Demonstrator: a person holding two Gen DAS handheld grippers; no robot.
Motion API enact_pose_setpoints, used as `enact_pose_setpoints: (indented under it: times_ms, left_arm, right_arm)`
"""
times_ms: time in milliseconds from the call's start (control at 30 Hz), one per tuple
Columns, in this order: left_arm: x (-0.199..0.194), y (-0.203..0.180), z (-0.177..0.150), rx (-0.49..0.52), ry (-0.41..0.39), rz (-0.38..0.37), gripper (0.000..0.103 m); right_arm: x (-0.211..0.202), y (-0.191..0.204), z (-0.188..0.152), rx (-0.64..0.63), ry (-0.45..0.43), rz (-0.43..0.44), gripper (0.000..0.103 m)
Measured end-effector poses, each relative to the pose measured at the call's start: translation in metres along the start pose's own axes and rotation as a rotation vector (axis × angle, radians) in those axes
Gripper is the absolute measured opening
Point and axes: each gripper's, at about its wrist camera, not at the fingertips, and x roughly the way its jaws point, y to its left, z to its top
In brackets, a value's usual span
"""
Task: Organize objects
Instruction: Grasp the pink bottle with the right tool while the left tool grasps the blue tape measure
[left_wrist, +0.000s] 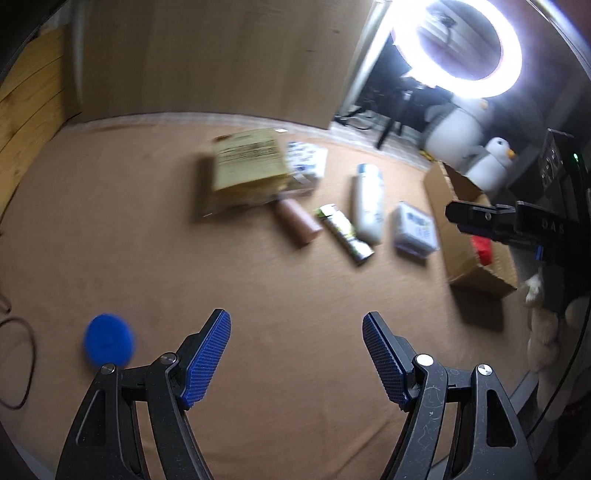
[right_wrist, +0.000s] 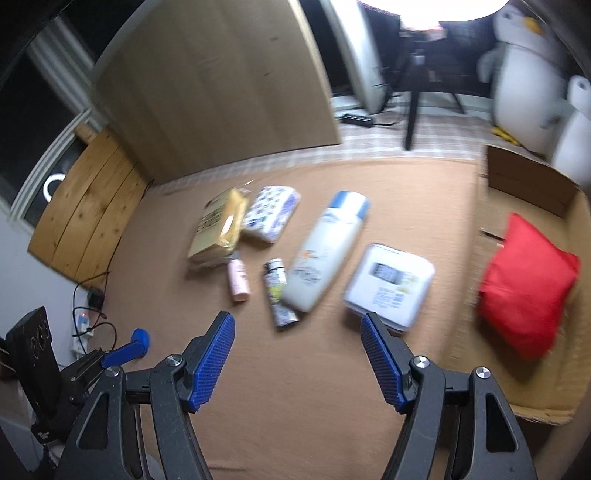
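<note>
Several items lie on the brown mat: a yellow pack (right_wrist: 218, 229), a patterned tissue pack (right_wrist: 271, 212), a small pink bottle (right_wrist: 238, 278), a green printed tube (right_wrist: 279, 295), a white bottle (right_wrist: 327, 251) and a flat white box (right_wrist: 389, 282). A cardboard box (right_wrist: 532, 184) at the right holds a red pouch (right_wrist: 524, 280). My right gripper (right_wrist: 297, 354) is open above the mat, just short of the white box, with nothing between its fingers. My left gripper (left_wrist: 295, 350) is open over bare mat, well short of the items, with a blue disc (left_wrist: 109, 341) to its left.
A tall wooden board (right_wrist: 221, 81) leans behind the mat. A ring light (left_wrist: 461, 40) on a tripod and plush penguins (right_wrist: 524, 66) stand at the back right. Cables (left_wrist: 22, 362) and a power strip lie off the mat's left edge.
</note>
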Motion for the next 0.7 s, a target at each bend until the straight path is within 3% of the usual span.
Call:
enact_pose_setpoints:
  times_ms: [133, 267, 700]
  left_arm:
    - [-0.012, 0.028, -0.011, -0.053, -0.006, 0.019, 0.077]
    - [-0.022, 0.050, -0.020, -0.092, -0.009, 0.037, 0.077]
    - [-0.041, 0.101, -0.041, -0.195, -0.022, 0.103, 0.077]
  right_arm:
    - [0.024, 0.023, 0.012, -0.024, 0.048, 0.043, 0.066]
    - [0.053, 0.044, 0.025, -0.056, 0.104, 0.058, 0.057]
    - [0.139, 0.081, 0.047, -0.188, 0.269, -0.019, 0.044]
